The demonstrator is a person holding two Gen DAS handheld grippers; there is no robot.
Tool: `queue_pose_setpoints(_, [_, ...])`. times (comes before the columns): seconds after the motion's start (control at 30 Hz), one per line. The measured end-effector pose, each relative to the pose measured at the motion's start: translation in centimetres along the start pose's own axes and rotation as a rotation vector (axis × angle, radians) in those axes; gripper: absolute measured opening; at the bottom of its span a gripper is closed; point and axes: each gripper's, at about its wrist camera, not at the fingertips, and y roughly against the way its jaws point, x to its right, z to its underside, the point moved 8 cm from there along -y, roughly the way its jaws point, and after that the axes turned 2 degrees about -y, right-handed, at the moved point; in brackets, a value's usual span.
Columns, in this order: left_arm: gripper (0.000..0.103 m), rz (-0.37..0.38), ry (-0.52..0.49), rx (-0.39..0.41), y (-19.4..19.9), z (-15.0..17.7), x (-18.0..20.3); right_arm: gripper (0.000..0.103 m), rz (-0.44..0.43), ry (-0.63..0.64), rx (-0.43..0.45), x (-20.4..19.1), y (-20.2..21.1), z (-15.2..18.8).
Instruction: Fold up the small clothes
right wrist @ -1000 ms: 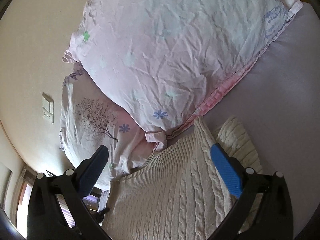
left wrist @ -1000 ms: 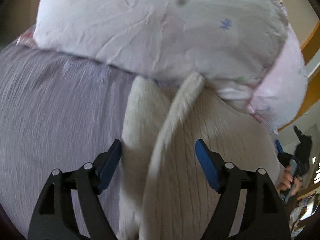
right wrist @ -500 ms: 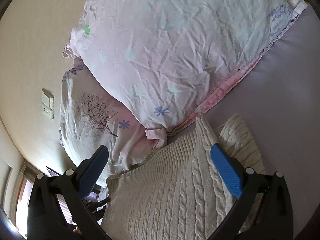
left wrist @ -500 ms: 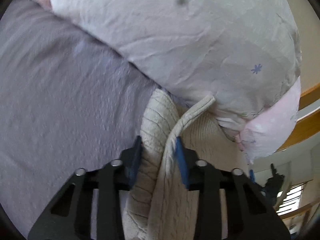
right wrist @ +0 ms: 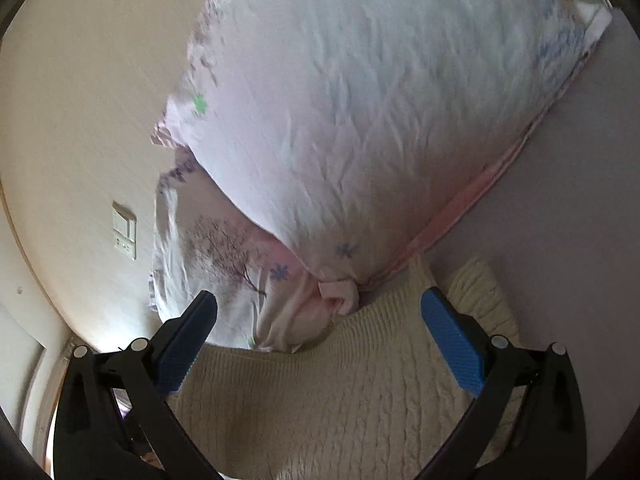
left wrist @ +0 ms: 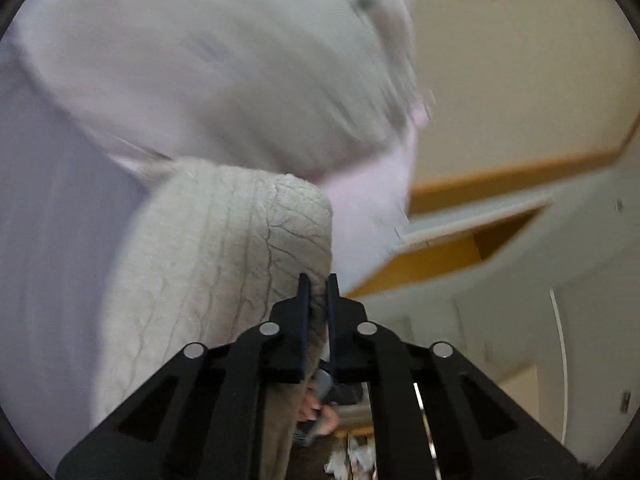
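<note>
Between the pressed-together fingers of the left claw (left wrist: pixel 318 294) an edge of the cream cable-knit sweater (left wrist: pixel 224 264) is pinched, and the knit is draped in a raised fold ahead and to the left of that claw. Beneath the right claw (right wrist: pixel 320 336), whose blue-padded fingers are spread wide, the sweater is laid on the lilac bed sheet (right wrist: pixel 560 200). Beyond both claws a pale pink flower-printed pillow (right wrist: pixel 360 120) is seen.
</note>
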Motion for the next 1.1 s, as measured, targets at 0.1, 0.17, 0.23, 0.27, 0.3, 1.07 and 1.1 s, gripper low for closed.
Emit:
queue_pose_setpoints(0.1, [0.007,0.064,0.017,-0.101,-8.2,2.0,2.1,0.102,0.041,0.028,0.044,0.3,1.3,-1.3])
queue_pose_setpoints(0.17, [0.007,0.113,0.069,-0.157,-13.3,3.1,2.5,0.102,0.075,0.043,0.071,0.8,2.0,-2.2])
queue_pose_setpoints(0.23, [0.007,0.135,0.11,-0.22,-18.8,4.7,2.4,0.102,0.114,0.054,0.08,1.6,2.4,-3.0])
queue_pose_setpoints(0.27, [0.007,0.134,0.142,-0.266,-21.6,6.0,2.1,0.102,0.135,0.053,0.075,2.2,2.5,-3.2])
queue_pose_setpoints(0.3, [0.008,0.133,0.179,-0.299,-22.8,6.5,1.6,0.102,0.145,0.039,0.052,2.8,2.6,-3.3])
queue_pose_setpoints(1.07, [0.074,-0.405,-0.159,-0.16,-4.4,6.8,-7.5,0.018,0.416,0.338,-0.346,2.5,-0.6,5.3])
queue_pose_setpoints(1.1, [0.076,-0.408,-0.173,-0.156,-5.1,6.7,-7.3,0.017,0.4,0.346,-0.285,1.8,0.0,4.2])
